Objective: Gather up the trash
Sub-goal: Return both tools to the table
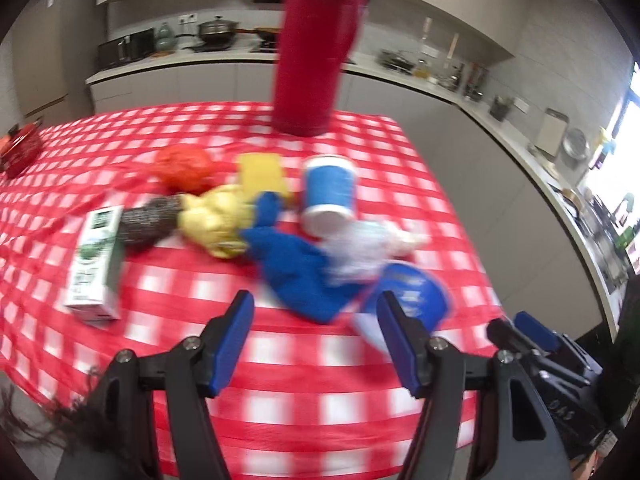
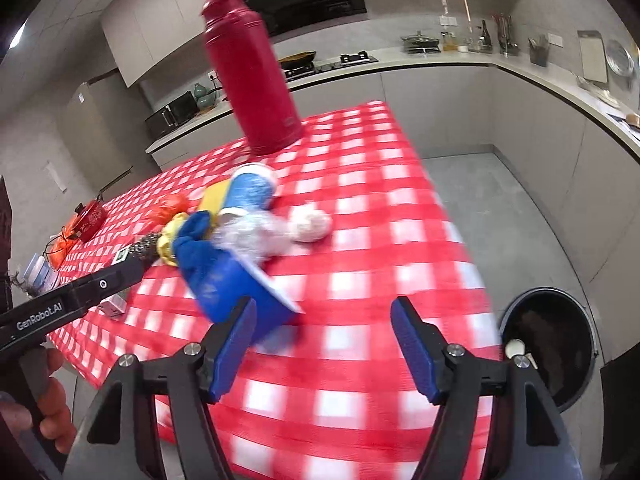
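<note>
Tongs both open, nothing between the pads: left gripper (image 1: 316,340), right gripper (image 2: 324,344). Bin (image 2: 550,344) on the floor past the table's right edge, dark liner, one small white thing inside. Checked tablecloth (image 2: 360,280) holds the trash pile: tipped blue cup (image 2: 236,292) nearest, blue cloth (image 1: 296,272), clear plastic wad (image 1: 356,252), second blue cup (image 1: 330,192) on its side, carton (image 1: 96,264) at left. Red flask (image 1: 316,48) upright behind. Kitchen counter (image 2: 440,60) along the walls.

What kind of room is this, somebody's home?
Most likely a home kitchen: a long pale countertop carries a gas hob beneath a black range hood, and a table in a red-and-white checked cloth stands in front.
</note>
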Available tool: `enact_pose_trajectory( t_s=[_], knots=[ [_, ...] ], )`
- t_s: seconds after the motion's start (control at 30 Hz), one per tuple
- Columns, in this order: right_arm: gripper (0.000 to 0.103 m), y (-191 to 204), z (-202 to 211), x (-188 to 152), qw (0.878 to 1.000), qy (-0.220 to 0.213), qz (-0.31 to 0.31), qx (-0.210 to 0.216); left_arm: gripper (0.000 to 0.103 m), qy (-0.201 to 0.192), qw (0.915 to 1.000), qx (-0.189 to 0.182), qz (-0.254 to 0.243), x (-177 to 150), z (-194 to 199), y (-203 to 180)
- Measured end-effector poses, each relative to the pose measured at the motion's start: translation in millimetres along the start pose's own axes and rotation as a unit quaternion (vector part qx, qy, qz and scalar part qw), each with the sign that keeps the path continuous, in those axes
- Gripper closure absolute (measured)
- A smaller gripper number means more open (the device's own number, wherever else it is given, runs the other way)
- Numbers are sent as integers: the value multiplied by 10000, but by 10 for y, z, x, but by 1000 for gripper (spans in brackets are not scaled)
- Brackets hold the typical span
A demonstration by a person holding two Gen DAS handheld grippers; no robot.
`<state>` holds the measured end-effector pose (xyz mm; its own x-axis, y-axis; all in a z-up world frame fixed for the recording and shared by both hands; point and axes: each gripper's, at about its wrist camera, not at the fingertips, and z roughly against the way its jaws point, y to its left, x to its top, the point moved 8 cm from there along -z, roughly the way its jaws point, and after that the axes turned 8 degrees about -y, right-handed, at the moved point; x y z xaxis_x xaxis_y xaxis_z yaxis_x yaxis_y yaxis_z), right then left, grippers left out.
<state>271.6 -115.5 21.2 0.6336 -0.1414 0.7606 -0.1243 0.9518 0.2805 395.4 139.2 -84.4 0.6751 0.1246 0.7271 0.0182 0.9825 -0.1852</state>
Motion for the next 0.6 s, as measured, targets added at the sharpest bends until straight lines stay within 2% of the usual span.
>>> enact_pose_trajectory(
  t_s=[0.1, 0.2, 0.33, 0.6],
  knots=[
    [21, 189, -49, -65, 9999, 16, -119, -119, 38, -6, 10000, -21, 47, 52, 7, 311],
    [20, 360, -95, -155, 9989, 59, -427, -174, 38, -15, 9999, -90, -41, 86, 37, 517],
    [20, 514, -82, -199, 9980, 51, -544, -322, 38, 8, 9998, -130, -164, 106, 45, 680],
    [20, 702, -49, -43, 9985, -73, -267, -466, 38, 34, 10000, 68, -3, 102, 68, 950]
  ],
)
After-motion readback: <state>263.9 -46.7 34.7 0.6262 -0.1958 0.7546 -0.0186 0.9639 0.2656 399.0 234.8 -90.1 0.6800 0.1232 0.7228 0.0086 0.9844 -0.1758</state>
